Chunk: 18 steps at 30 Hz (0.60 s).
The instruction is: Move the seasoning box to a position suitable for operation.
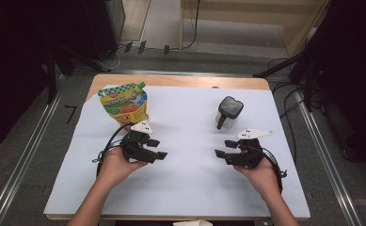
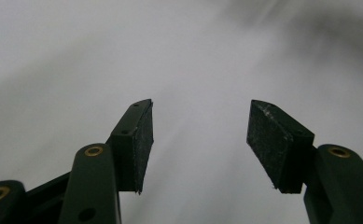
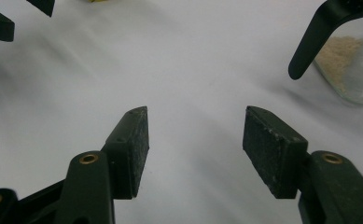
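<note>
Two handheld black grippers sit low over the white paper-covered tabletop (image 1: 190, 183), nearest the person: left gripper (image 1: 158, 149) and right gripper (image 1: 224, 148), each with jaws standing wide and nothing between the pads, as both gripper views confirm. Next out, just beyond the right gripper, a small clear glass jar with a black flip lid and lever handle (image 1: 228, 113) stands upright, partly filled with a pale tan powder seen in the right gripper view (image 3: 352, 60). Judgement: rigid, smooth, likely slippery and breakable; moderate weight for its size; best taken across the glass body below the lid, not by the thin handle. Farther left, just behind the left gripper, a yellow-green printed plastic stand-up pouch with a corner spout (image 1: 124, 102) leans upright. Judgement: soft, yields under squeeze, may sag or tip; grip the upper body near the stiff spout seam with light pressure.
</note>
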### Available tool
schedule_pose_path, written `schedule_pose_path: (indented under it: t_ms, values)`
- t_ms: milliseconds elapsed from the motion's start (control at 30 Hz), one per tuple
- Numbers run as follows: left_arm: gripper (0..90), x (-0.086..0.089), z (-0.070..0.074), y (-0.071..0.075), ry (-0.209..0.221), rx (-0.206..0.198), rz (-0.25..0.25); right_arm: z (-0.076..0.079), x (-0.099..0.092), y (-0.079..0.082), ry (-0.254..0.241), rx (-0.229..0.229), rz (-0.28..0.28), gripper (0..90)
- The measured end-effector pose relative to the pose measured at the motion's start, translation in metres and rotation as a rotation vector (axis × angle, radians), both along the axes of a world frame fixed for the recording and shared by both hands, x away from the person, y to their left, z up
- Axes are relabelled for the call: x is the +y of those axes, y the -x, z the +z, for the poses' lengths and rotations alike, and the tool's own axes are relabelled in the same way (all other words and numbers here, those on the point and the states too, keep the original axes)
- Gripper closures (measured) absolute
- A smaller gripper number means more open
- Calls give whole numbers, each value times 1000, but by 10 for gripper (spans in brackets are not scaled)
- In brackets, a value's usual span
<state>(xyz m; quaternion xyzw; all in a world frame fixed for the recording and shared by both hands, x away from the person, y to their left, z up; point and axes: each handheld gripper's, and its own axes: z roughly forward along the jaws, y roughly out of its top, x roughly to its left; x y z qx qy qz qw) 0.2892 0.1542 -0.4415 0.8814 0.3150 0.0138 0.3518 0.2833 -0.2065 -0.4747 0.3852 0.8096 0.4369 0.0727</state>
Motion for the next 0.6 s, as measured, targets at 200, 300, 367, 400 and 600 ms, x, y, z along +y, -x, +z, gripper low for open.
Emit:
schedule_pose_path:
  t_ms: [200, 300, 367, 400, 600]
  values:
    - [400, -2, 0, 1, -4, -2, -9, 1, 0, 1, 14, -15, 2, 415]
    - [402, -3, 1, 1, 1, -2, -13, 0, 0, 1, 20, -17, 4, 412]
    - [404, -4, 3, 1, 0, -4, -12, 1, 0, 1, 22, -17, 5, 412]
    - [404, -4, 3, 1, 0, -4, -12, 1, 0, 1, 22, -17, 5, 412]
    - [399, -3, 3, 2, 5, -3, -15, 1, 0, 2, 32, -18, 15, 411]
